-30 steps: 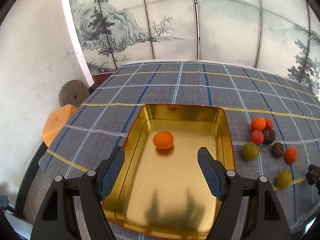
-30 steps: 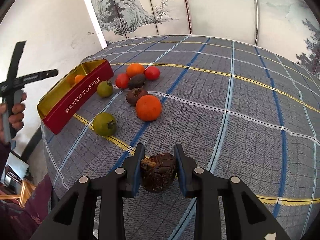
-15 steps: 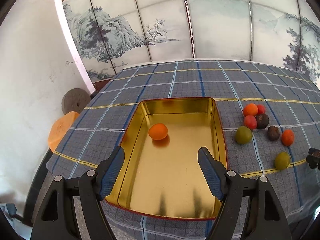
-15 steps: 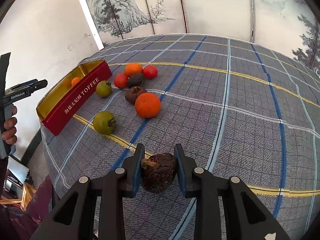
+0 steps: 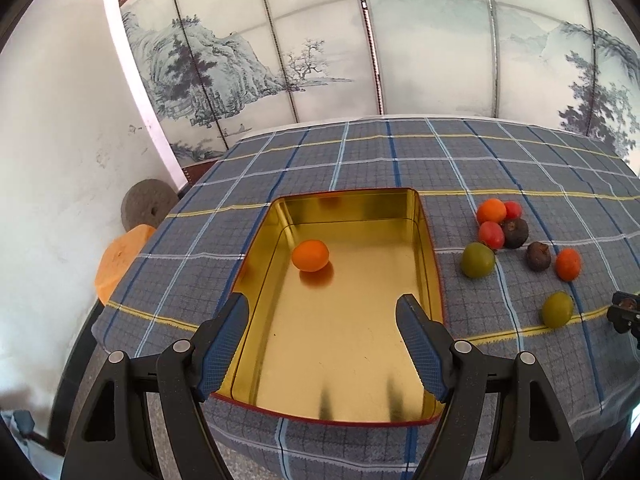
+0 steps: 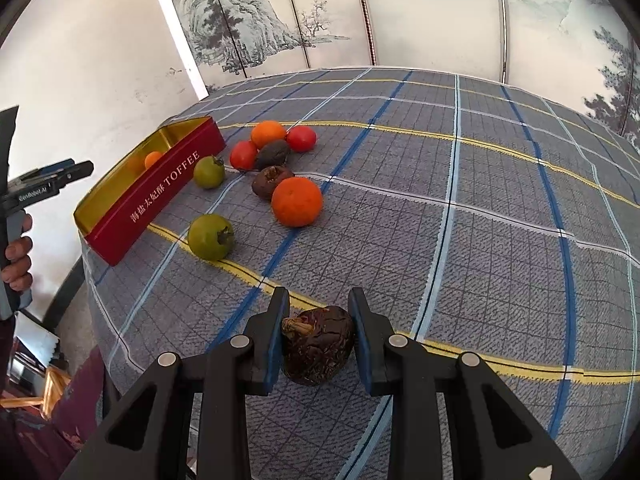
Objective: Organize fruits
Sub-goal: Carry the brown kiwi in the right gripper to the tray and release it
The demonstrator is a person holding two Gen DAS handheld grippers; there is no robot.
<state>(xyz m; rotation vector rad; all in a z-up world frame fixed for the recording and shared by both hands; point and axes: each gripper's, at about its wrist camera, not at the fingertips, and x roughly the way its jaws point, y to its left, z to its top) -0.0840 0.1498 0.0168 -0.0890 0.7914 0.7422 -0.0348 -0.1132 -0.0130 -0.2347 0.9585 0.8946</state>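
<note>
The right tongs (image 6: 318,312) pinched a dark brown wrinkled fruit (image 6: 317,345) between both pads, just above the plaid cloth (image 6: 480,184) covering the surface. The left tongs (image 5: 322,322) stood spread wide with nothing between them, hanging over the near end of the gold tin (image 5: 434,264).

Beyond the held fruit, in the right wrist view, a green fruit (image 6: 211,237) lay near a yellow stripe, well apart from the tongs. Farther on sat a large orange (image 6: 297,201), touching or just beside a second brown fruit (image 6: 271,181). Another green fruit (image 6: 209,172) lay near the tin's red side, lettered TOFFEE. Behind these clustered a red tomato (image 6: 243,155), a dark fruit (image 6: 273,153), a smaller orange (image 6: 268,134) and another red tomato (image 6: 301,138), packed close together.

Inside the tin, toward its far left part, rested a single small orange fruit (image 5: 310,255), apart from the walls. At the left edge of the right wrist view, a hand (image 6: 16,256) gripped the left tool's handle. A painted folding screen (image 5: 360,48) stood behind the surface.
</note>
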